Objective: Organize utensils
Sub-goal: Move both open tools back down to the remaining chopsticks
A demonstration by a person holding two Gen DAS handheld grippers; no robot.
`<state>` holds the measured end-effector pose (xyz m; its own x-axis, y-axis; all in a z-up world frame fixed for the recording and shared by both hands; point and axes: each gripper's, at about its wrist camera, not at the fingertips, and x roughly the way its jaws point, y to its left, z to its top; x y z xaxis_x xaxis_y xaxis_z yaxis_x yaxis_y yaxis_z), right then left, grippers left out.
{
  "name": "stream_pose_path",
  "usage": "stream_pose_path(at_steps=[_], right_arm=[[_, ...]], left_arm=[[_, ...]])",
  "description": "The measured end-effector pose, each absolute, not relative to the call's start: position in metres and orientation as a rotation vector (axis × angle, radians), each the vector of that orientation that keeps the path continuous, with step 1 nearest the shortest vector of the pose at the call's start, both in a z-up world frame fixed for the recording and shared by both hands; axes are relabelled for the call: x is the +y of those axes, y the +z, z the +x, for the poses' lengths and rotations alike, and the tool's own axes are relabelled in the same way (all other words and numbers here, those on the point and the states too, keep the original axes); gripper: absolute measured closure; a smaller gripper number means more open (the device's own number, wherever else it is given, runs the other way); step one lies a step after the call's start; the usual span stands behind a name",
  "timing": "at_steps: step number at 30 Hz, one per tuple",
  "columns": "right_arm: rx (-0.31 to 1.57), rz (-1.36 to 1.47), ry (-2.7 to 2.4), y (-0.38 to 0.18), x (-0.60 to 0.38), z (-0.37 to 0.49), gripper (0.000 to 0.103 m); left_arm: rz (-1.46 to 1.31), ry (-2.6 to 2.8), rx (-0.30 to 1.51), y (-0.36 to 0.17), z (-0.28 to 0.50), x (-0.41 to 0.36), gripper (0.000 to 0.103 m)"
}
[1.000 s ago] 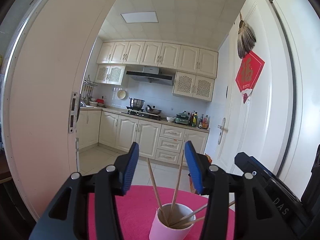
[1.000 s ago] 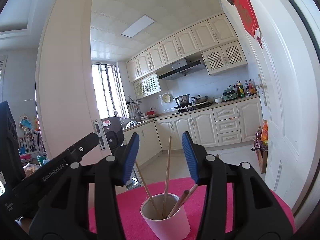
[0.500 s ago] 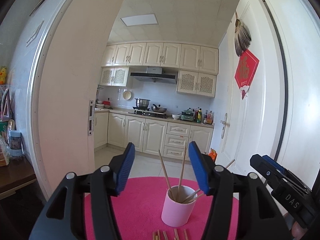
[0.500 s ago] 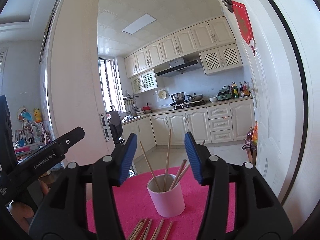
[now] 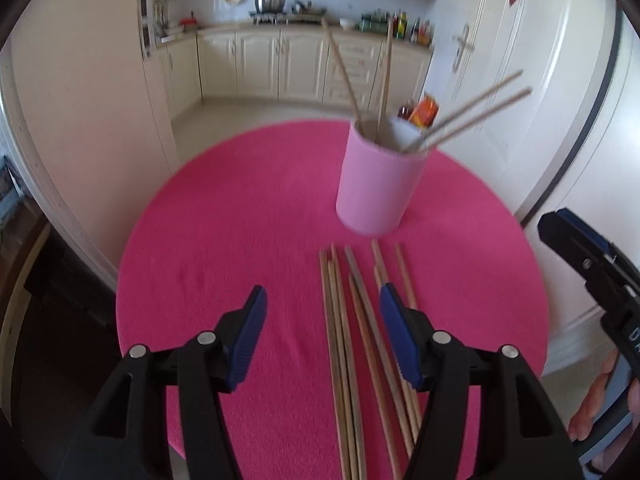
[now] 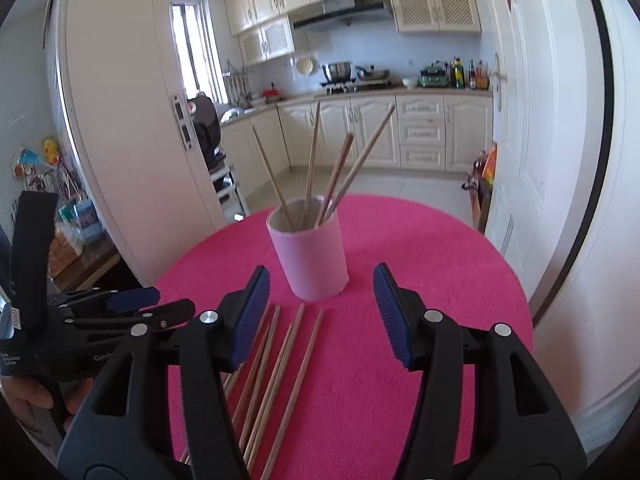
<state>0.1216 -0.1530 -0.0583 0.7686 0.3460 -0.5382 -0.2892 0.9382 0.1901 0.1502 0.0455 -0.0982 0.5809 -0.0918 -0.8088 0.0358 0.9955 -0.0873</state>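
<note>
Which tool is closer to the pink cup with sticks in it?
Probably the right tool, though it's close. Its open tips hang just short of the round pink cup. The left tool hangs farther back, over the loose wooden chopsticks.

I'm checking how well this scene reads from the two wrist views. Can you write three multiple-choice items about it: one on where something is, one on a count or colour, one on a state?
1. Where do the loose wooden chopsticks lie relative to the pale pink cylindrical cup?
A. On the cloth, on the camera's side of the cup
B. Behind the cup
C. On the kitchen counter

2. How many chopsticks stand in the cup?
A. One
B. Four
C. Nine

3. What state is the right gripper in?
A. Shut on a chopstick
B. Shut on the cup
C. Open, holding nothing

Answers:
1 A, since both views show the sticks flat on the round bright pink tablecloth between the grippers and the cup.
2 B, since four sticks lean out of the cup in the right wrist view.
3 C, since its blue pads stand wide apart with nothing between them; the left gripper is open too.
</note>
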Motion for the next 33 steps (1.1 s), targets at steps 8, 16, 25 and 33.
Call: stream_pose_path(at_steps=[8, 16, 25, 33], right_arm=[[0.81, 0.056, 0.362, -0.097, -0.139, 0.133, 0.049], [0.888, 0.041, 0.361, -0.109, -0.137, 0.143, 0.049], [0.966, -0.016, 0.345, -0.117, -0.126, 0.152, 0.049], [1.067, -0.059, 0.384, -0.132, -0.105, 0.162, 0.07]], left_arm=[[-0.015, -0.036, 1.139, -0.151, 0.158, 0.049, 0.045], [0.018, -0.025, 1.166, -0.164, 0.162, 0.043, 0.045], [0.09, -0.021, 1.19, -0.162, 0.175, 0.03, 0.045], [0.051, -0.049, 1.202, -0.167, 0.182, 0.026, 0.083]])
